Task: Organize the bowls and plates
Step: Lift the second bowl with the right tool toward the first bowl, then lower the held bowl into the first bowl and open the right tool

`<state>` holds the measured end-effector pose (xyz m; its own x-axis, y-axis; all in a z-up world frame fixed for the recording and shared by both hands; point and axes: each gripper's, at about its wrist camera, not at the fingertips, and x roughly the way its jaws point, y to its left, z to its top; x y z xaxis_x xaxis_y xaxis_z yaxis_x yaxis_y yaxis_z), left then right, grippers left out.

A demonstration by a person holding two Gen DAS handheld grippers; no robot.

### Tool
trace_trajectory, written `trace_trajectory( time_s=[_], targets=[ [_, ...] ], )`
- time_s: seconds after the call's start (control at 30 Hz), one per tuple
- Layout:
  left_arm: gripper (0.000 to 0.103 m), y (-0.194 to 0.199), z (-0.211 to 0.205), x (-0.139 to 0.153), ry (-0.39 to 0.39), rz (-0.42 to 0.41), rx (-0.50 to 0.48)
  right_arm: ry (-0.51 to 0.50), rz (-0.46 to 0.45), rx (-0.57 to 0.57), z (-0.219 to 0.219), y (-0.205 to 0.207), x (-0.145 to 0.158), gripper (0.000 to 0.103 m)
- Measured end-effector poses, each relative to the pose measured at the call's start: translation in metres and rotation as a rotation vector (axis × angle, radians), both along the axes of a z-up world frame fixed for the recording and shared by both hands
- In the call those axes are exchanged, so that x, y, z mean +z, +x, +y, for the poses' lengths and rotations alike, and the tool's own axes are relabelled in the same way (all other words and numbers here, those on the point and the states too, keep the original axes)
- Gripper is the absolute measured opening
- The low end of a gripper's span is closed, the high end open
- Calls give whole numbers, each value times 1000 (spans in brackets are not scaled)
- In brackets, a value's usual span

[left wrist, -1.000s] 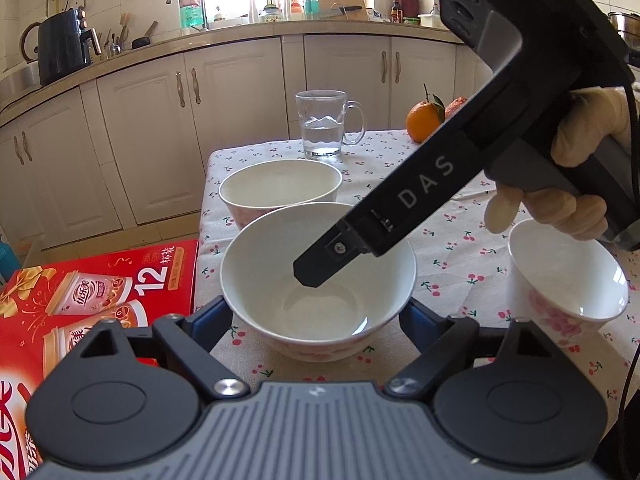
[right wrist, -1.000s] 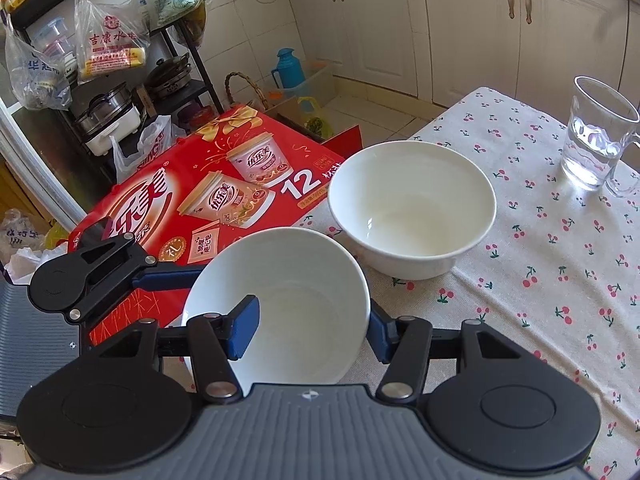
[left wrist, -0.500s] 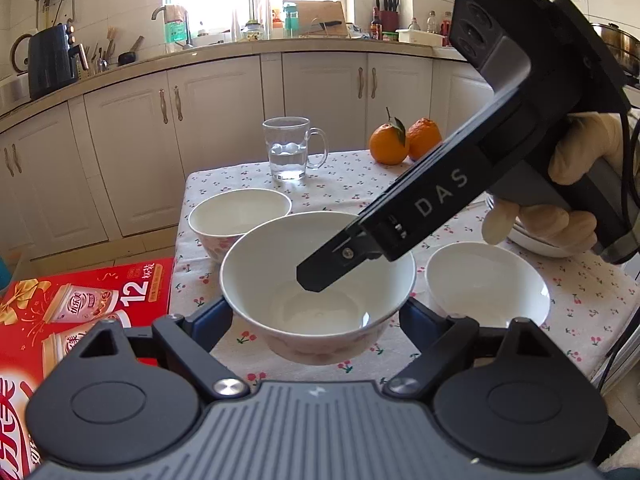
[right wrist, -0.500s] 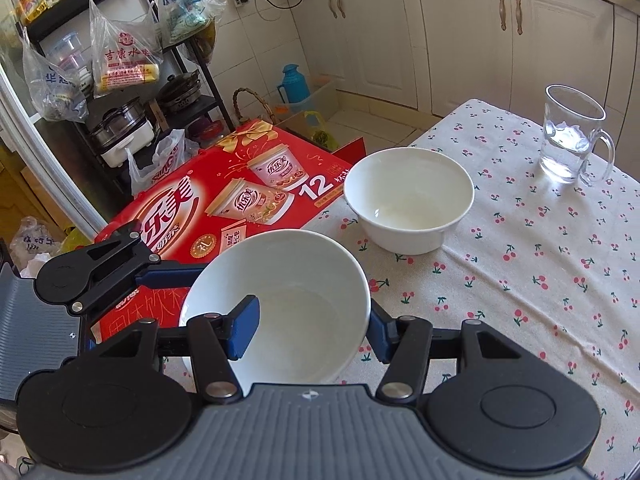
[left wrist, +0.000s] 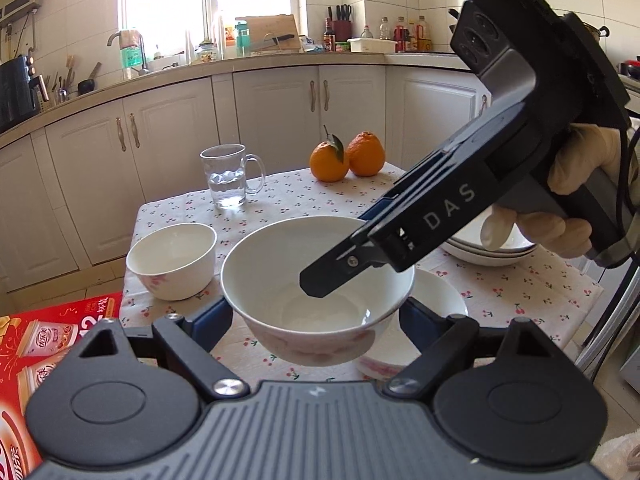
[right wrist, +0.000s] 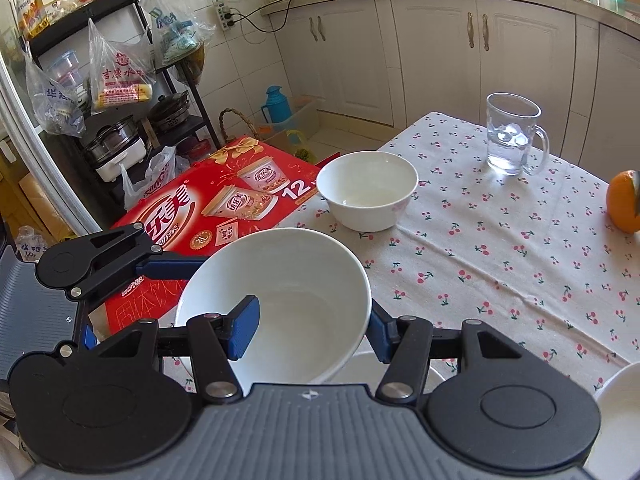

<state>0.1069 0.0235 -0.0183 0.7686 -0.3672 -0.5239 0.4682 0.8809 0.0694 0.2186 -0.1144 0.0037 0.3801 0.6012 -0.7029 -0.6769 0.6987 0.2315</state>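
Observation:
A large white bowl point(left wrist: 288, 280) hangs in the air above the cherry-print table point(left wrist: 288, 196). My right gripper point(right wrist: 312, 324) is shut on its rim, one finger inside and one outside. My left gripper point(left wrist: 316, 316) has its fingers on either side of the same bowl, spread wide; contact is unclear. A smaller white bowl point(left wrist: 438, 294) sits on the table right under and behind the held one. Another white bowl point(left wrist: 172, 260) stands at the left; it also shows in the right wrist view point(right wrist: 366, 192). Stacked white plates point(left wrist: 492, 250) lie at the right.
A glass mug of water point(left wrist: 228, 176) and two oranges point(left wrist: 346, 156) stand at the table's far side. A red carton point(right wrist: 224, 208) lies on the floor left of the table. Kitchen cabinets point(left wrist: 172, 152) stand behind.
Both grippers have lifted the large bowl off the table and carried it right, over the smaller bowl. More of the table and the plates came into view.

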Motion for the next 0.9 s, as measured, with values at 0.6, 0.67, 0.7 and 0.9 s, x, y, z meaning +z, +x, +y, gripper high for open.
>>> trace_trajectory(
  time_s=[0.6,0.67,0.7,0.9],
  targets=[
    [90,7,-45,-20,24,71,-88,-7,21,-94,-57,-15,-17,62],
    [90,7,-46,-22,27,80,-89,-9,28,-95,-59,-14,-21,62],
    [90,8,-47,-23,29,84,-89,-10,31,-95,-59,-13,-23,62],
    [90,11,-48,-26,31,102,-90,-11,43,-98,-60,-11,-29,62]
  ],
)
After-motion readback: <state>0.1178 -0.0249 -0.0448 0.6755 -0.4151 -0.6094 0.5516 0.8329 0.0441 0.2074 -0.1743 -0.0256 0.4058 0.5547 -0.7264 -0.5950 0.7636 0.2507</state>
